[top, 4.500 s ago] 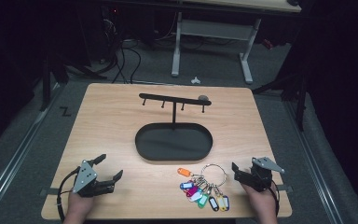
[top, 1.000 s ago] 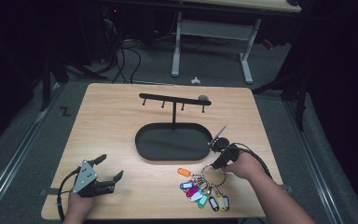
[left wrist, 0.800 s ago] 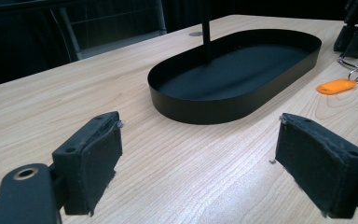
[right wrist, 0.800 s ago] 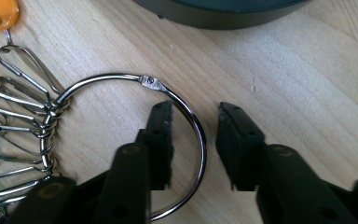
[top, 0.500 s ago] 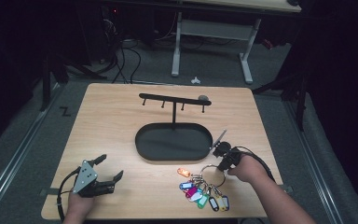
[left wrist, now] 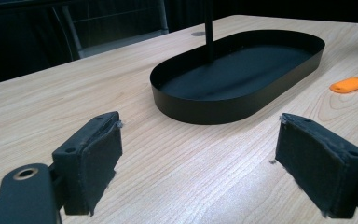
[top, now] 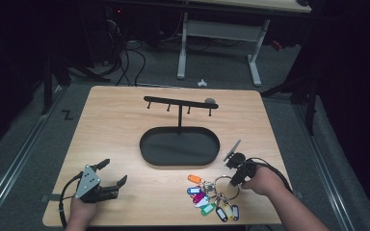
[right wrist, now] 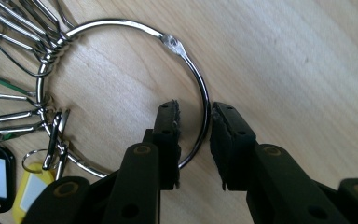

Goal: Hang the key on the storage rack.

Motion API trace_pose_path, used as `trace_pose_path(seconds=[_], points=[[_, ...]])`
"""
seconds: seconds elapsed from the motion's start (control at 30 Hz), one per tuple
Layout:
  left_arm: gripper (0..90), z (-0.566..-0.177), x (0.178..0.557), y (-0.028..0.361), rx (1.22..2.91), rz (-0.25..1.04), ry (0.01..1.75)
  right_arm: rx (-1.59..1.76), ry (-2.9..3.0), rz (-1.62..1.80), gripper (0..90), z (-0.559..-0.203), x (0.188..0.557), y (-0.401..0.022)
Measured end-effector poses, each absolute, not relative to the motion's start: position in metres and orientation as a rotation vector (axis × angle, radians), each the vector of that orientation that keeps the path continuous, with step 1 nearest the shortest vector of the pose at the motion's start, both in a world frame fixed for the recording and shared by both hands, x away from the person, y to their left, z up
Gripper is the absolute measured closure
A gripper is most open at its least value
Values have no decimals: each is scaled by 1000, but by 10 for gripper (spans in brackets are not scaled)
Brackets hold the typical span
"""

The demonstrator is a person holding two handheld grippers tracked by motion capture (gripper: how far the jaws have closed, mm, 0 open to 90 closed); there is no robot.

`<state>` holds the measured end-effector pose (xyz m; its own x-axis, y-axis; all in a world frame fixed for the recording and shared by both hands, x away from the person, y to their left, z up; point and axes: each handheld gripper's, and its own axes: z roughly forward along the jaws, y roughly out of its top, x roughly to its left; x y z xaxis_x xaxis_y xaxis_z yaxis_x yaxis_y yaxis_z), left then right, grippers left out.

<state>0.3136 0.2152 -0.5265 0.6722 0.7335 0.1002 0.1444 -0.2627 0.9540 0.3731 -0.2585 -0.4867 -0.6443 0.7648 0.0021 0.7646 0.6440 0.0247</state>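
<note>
The wooden table point(top: 125, 120) is laid out with a clear working zone in front of the person. At its centre stands a black oval tray point(top: 179, 147), and a black hook rack point(top: 179, 102) rises on a post from the tray's far side; its pegs are bare, so it is judged that hanging space is being kept free for what lies nearer the front edge.

The left gripper point(top: 110, 184) is rested on the table near the front left corner, well apart from the tray, with its jaws spread wide and nothing between them, as is seen plainly in the left gripper view, where its pads point(left wrist: 91, 163) frame bare wood. It is judged to be parked out of the way.

The right gripper point(top: 234, 174) is lowered to the table right of the tray's front end. In the right gripper view its pads point(right wrist: 168, 140) are set either side of the wire of the large metal ring point(right wrist: 121, 93), one inside the loop and one outside, nearly closed but with small gaps visible; the ring is not yet pinched. It lies flat on the table.

Smaller split rings and coloured key tags point(top: 207, 199) are gathered on the ring's far side from the jaws, leaving the bare wire free for gripping.

No brand or writing can be read; the tags' white label windows appear blank.
</note>
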Motion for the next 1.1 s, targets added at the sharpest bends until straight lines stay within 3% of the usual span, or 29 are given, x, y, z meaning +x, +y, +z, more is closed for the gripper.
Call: trace_pose_path(seconds=[0.2,0.8,0.93,1.1], points=[[150,-527,314,215,1776,661,706,1198,2885,34,654,-488,383,-246],[150,-527,313,215,1777,660,695,1134,2934,-74,689,-489,396,-238],[150,-527,313,215,1778,662,695,1148,2937,-64,769,-488,395,-237],[150,-527,313,215,1780,663,695,1139,2943,-62,802,-488,397,-239]])
